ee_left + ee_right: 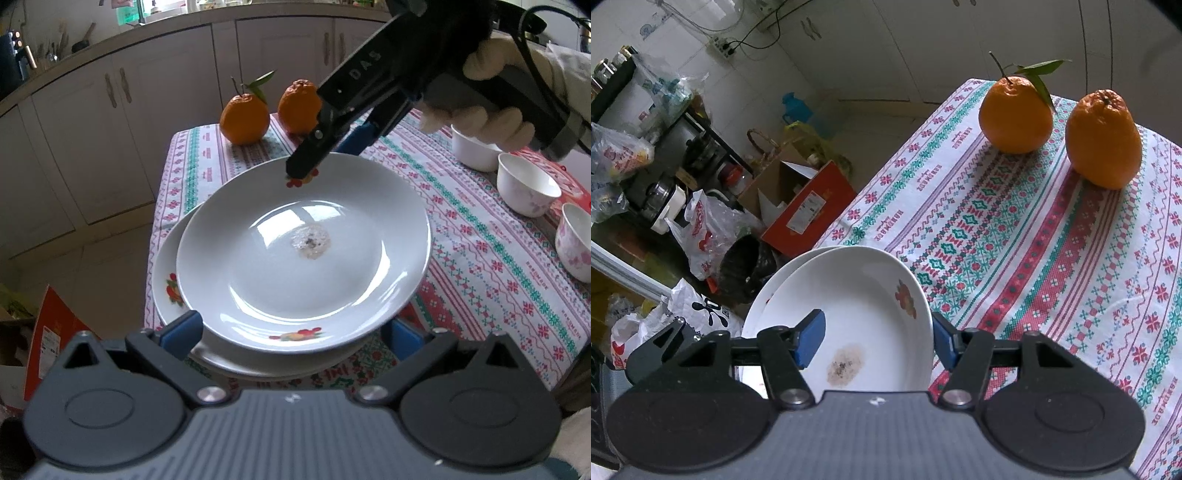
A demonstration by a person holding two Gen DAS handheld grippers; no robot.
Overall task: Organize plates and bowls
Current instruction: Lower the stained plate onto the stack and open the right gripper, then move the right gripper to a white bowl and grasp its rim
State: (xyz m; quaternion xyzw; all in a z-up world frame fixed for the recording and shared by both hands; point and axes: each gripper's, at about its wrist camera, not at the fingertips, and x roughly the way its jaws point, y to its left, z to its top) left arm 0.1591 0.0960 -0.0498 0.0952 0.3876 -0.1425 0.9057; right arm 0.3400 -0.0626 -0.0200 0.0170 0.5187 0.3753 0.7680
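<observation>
The surface [480,266] carries a patterned cloth [1052,258] in red, green and white bands, and most of the crockery sits toward its near-left corner. Largest of the task's things is the top plate [303,254], a deep white dish with small fruit prints on its rim and a brownish smear of residue [309,240] in its well. It sits on a lower plate [168,273] of the same pattern, offset so the lower one's rim shows as a crescent at the left, and the stack hangs a little past the surface's edge.

The left gripper [291,332] sits low at the near side of the stack with its jaws apart; the left blue pad shows just beside the near rim, the right pad is mostly hidden under the plate's edge (contact cannot be told).

The right gripper [321,162], held by a gloved hand [480,110], reaches down over the far rim. Its jaws stand apart astride that rim, one pad inside the dish above the well and the other outside it, not closed on it.

Two oranges [1015,114] stand at the far edge of the cloth, one with a stem and leaves, well apart from the plates. Three small white bowls [526,188] with faint pink flowers sit in a row on the right side.
</observation>
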